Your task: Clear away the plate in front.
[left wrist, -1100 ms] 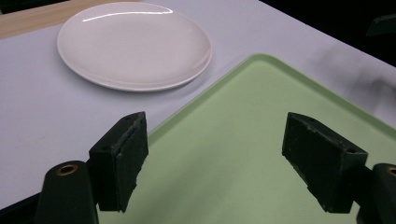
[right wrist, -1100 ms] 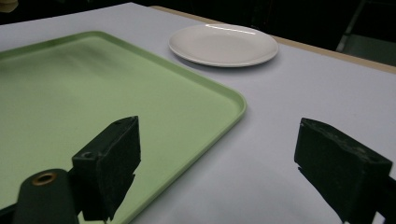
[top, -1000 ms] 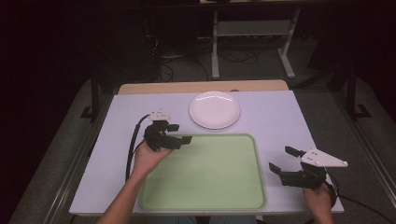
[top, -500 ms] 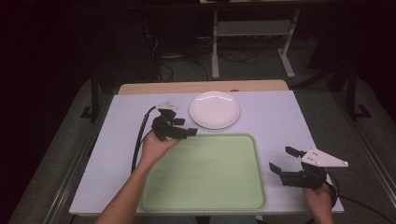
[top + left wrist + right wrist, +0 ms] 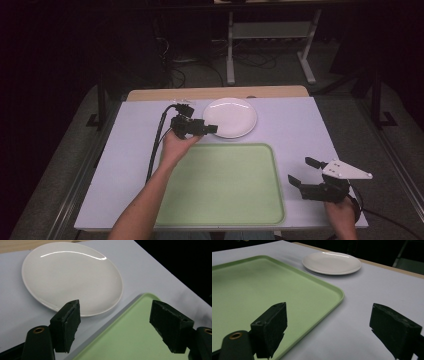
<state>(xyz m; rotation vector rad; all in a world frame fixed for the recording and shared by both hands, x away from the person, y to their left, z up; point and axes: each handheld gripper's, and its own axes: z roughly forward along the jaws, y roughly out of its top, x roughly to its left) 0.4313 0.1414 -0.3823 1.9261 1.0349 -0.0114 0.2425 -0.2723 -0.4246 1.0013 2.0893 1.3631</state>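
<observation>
A white plate (image 5: pixel 230 116) lies at the back middle of the table, with nothing on it. A light green tray (image 5: pixel 225 185) lies in front of it, bare. My left gripper (image 5: pixel 210 128) hovers at the plate's near left rim, open, jaws pointing right. In the left gripper view the plate (image 5: pixel 71 276) sits just beyond the open jaws and the tray's corner (image 5: pixel 140 322) is below them. My right gripper (image 5: pixel 301 171) rests at the table's front right, open, beside the tray's right edge (image 5: pixel 322 287); the plate (image 5: pixel 332 263) lies farther off.
The table top (image 5: pixel 300 130) is pale lilac with a wooden strip along the back edge. A black cable (image 5: pixel 155 145) trails from the left gripper across the left side. Dark floor, a metal stand (image 5: pixel 270 45) and loose cables lie behind the table.
My left gripper has moved up and to the right, from the tray's back left corner toward the plate's rim. The right gripper has stayed in place.
</observation>
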